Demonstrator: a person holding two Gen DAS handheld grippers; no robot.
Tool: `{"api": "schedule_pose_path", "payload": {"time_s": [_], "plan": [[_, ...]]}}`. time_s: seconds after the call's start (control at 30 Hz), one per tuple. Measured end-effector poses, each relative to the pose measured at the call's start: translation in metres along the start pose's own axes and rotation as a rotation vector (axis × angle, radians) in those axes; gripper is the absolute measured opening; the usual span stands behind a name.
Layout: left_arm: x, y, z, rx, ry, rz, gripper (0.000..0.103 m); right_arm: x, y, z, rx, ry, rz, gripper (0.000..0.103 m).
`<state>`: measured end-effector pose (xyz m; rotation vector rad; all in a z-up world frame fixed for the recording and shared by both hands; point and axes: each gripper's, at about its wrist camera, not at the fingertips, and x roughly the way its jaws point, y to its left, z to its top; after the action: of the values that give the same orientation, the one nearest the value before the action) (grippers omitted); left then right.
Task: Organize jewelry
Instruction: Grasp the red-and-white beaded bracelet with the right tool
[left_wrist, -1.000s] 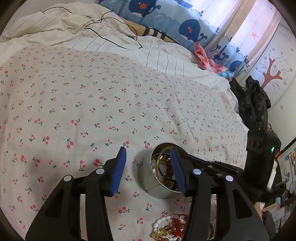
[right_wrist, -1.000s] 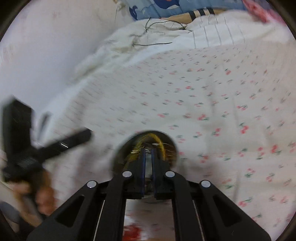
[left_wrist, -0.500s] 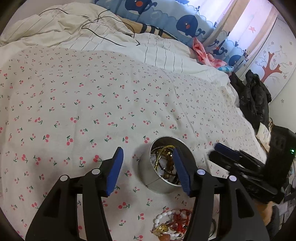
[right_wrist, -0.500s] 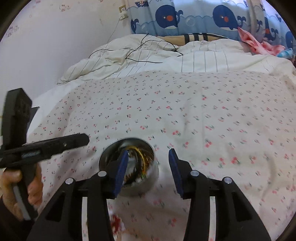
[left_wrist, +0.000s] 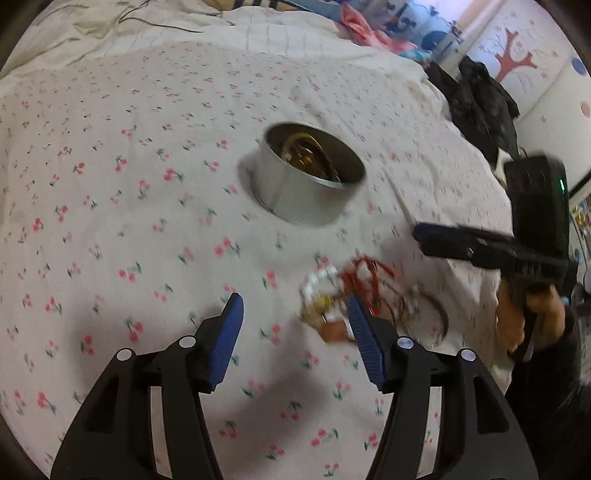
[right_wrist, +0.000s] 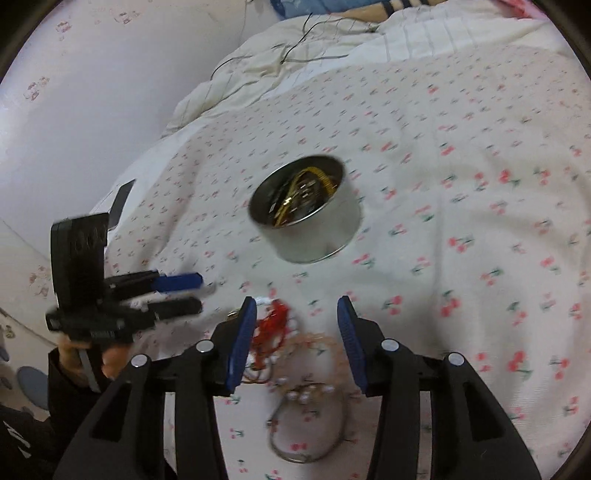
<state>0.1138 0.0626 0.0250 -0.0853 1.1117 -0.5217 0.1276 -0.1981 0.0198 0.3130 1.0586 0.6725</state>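
Observation:
A round metal tin (left_wrist: 295, 203) holding gold chains stands on the cherry-print sheet (left_wrist: 110, 184). In front of it lies a tangled pile of jewelry (left_wrist: 354, 284) with white beads and red cord. My left gripper (left_wrist: 293, 301) hovers just left of the pile, its jaws opening, nothing between them. In the right wrist view the tin (right_wrist: 321, 240) sits ahead and my right gripper (right_wrist: 295, 301) stands open above the pile (right_wrist: 275, 325) and a wire bangle (right_wrist: 306, 432), not gripping anything. Each view also shows the other gripper: the right (left_wrist: 424, 236) and the left (right_wrist: 199, 291).
A striped duvet with a black cable (right_wrist: 295, 48) is bunched at the head of the bed. Black clothing (left_wrist: 476, 99) lies off the bed's right side. A dark flat device (right_wrist: 122, 201) rests by the wall edge. A hand (right_wrist: 74, 350) grips the left tool.
Both grippers have drawn back from the tin to the jewelry pile. The right gripper, shut over the tin a second ago, has opened. The left jaws have widened a little.

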Motion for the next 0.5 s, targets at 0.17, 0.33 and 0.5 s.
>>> {"api": "schedule_pose_path", "payload": {"time_s": [0.17, 0.33, 0.5], "plan": [[0.004, -0.026, -0.013, 0.102, -0.020, 0.034, 0.056, 0.011, 0.004, -0.009, 0.017, 0.031, 0.049, 0.035], [0.005, -0.041, -0.017, 0.170, -0.016, 0.019, 0.056, 0.026, -0.002, -0.013, 0.089, 0.066, 0.134, 0.027], [0.010, -0.053, -0.022, 0.245, 0.001, 0.026, 0.058, 0.032, -0.003, -0.014, 0.109, 0.073, 0.155, 0.015]]}}
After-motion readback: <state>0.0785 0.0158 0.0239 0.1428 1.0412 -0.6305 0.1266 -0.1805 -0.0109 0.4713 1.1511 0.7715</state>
